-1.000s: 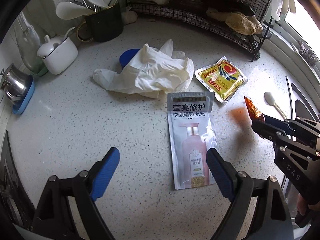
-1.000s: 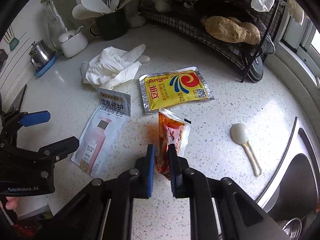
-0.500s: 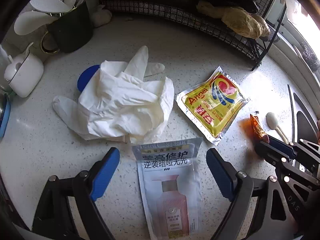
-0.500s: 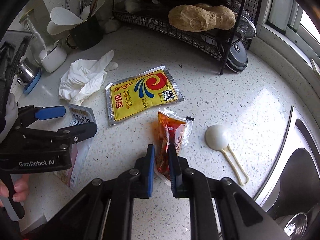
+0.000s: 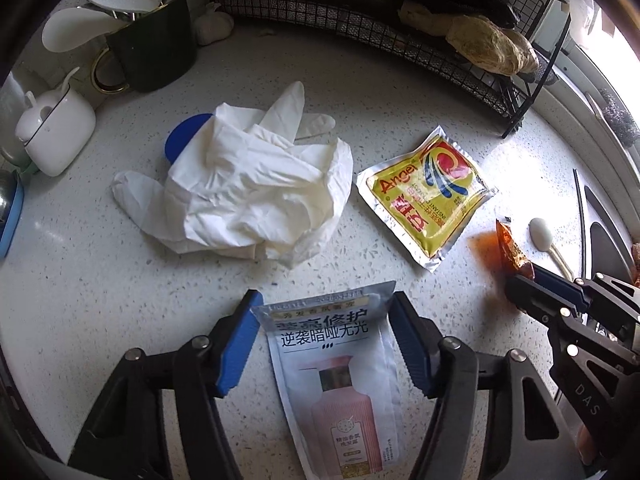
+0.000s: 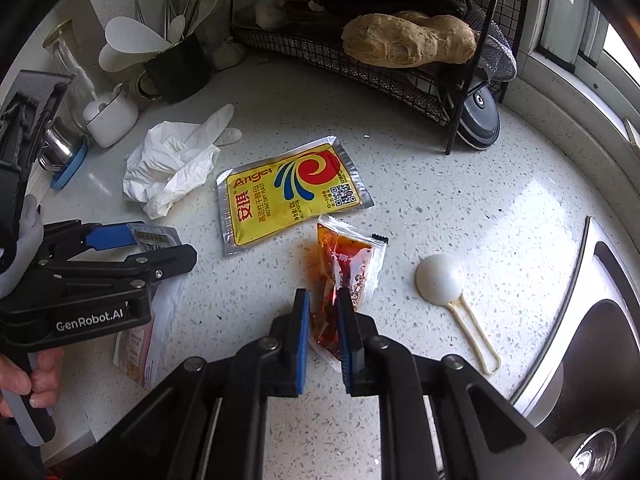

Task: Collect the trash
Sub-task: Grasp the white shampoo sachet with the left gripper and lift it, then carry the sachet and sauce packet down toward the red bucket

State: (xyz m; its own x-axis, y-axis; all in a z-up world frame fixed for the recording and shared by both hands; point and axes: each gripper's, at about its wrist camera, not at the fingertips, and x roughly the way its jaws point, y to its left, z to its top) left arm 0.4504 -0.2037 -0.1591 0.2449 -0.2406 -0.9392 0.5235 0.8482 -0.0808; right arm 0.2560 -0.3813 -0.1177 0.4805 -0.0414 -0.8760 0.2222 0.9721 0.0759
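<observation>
A pink shampoo sachet (image 5: 340,384) lies flat on the white counter, its top between the fingers of my left gripper (image 5: 326,340), which is open and closing around it. My right gripper (image 6: 324,336) is shut on a red chili-oil sachet (image 6: 344,268) and holds it just above the counter; it also shows in the left wrist view (image 5: 510,250). A yellow yeast packet (image 5: 426,196) (image 6: 288,194) lies between them. Crumpled white gloves (image 5: 248,188) (image 6: 176,160) lie farther back.
A black wire rack (image 6: 360,52) with ginger stands at the back. A dark utensil cup (image 5: 152,52), a white lidded pot (image 5: 56,132) and a blue lid (image 5: 184,138) are at the back left. A white spoon (image 6: 440,280) lies near the sink (image 6: 600,320) on the right.
My left gripper moved forward over the shampoo sachet and its jaws narrowed around the top. My right gripper stayed shut on the chili sachet and shifted a little.
</observation>
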